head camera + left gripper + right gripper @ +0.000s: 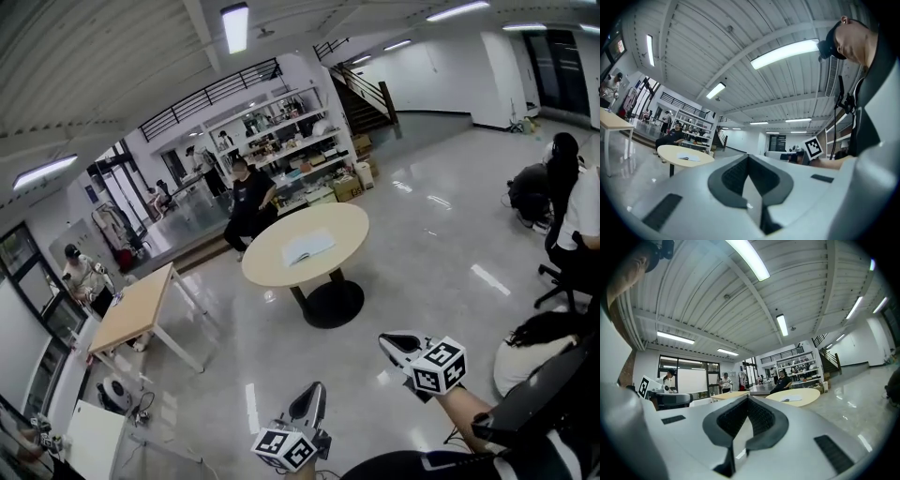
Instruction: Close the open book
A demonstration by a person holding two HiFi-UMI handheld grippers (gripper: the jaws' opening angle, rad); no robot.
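An open book with pale pages lies flat on a round beige table, several steps away across the glossy floor. Both grippers are held level near my body, far from the table. My left gripper is shut with nothing in it, and so is my right gripper. In the left gripper view the shut jaws of the left gripper point past the book, which lies off to the left. From the right gripper view, the right gripper is shut and the book shows to its right.
A person in black sits just behind the round table, in front of white shelves. A rectangular wooden table stands at the left. People sit on chairs at the right. Open floor lies between me and the round table.
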